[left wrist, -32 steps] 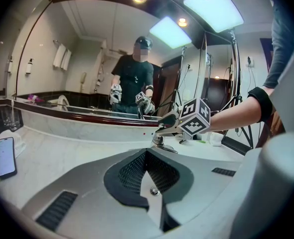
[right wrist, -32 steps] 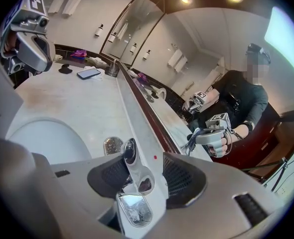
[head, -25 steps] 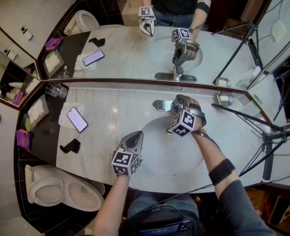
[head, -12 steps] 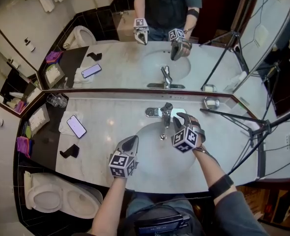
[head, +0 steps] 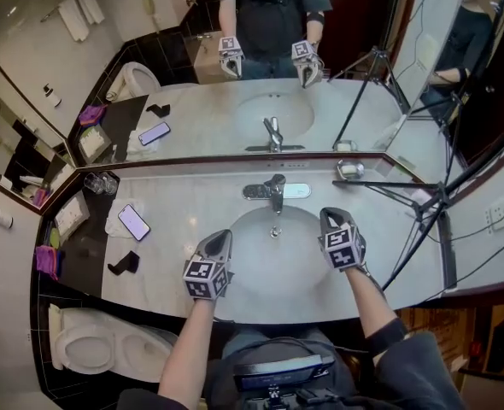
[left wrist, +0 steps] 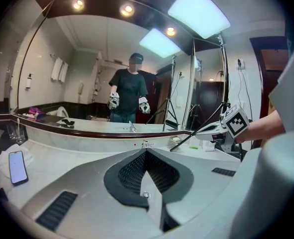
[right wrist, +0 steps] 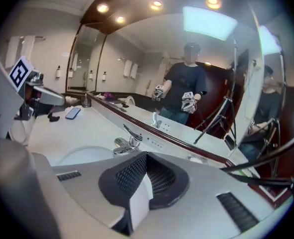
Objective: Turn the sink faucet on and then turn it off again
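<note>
**Right claw drawn back from the faucet, both claws shut**

Since a second ago the right claw [head: 327, 216] has left the faucet [head: 275, 193] and come back to the near right side of the sink [head: 260, 272]. Its jaws have just been closing and now press together with nothing between them. The left claw [head: 223, 236] has shifted only a little and is likewise pressed together and empty.

Whether water runs from the spout is too small to tell in the head view. In the left gripper view that claw's own jaws cover nearly all of the faucet. The right gripper view shows it clearly [right wrist: 127, 142], with its lever tilted up. The toilet [head: 90, 344] is partly hidden under the edge of the surface [head: 184, 207] at the near left. The person's head is out of the head view and shows only in the mirror [head: 218, 101].

Counted: two claws, one faucet, one sink, one phone [head: 134, 222] lying face up on a white cloth at the left, and one toilet.

The faucet stands at the middle of the sink's far edge, well apart from both claws. Both forearms reach out from the near side. The claws hang over the near part of the sink, left and right of its middle. They point away toward the mirror and tilt somewhat down, marker cubes uppermost.
</note>
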### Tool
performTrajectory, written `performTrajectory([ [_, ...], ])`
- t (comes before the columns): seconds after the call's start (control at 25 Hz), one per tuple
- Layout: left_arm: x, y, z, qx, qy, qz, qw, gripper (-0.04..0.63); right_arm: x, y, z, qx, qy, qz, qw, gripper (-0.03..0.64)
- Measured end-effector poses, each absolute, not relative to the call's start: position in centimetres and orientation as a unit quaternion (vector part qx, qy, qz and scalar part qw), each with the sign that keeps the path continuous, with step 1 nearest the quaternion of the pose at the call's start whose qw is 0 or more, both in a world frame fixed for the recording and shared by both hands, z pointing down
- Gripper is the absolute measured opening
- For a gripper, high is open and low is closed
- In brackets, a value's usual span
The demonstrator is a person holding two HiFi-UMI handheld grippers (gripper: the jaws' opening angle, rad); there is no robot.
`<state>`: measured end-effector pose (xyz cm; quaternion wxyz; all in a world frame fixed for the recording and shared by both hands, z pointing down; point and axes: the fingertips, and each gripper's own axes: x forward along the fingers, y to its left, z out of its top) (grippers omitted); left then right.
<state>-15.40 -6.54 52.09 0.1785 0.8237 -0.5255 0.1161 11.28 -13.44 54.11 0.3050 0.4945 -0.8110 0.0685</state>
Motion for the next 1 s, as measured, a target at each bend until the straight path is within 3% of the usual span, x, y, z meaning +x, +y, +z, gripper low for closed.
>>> performTrajectory([
  [0.36, -15.1, -4.7, 51.8, 0.828, -0.519, 0.115, 0.182, 0.003, 17.1, -7.8, 55.3, 0.541, -0.794, 0.189, 0.201, 0.017],
  [1.0, -14.9, -3.5, 52.1, 0.834, -0.508, 0.118, 0.180, 0.003, 18.6, -5.1, 57.4, 0.547, -0.782, 0.215, 0.208, 0.018],
])
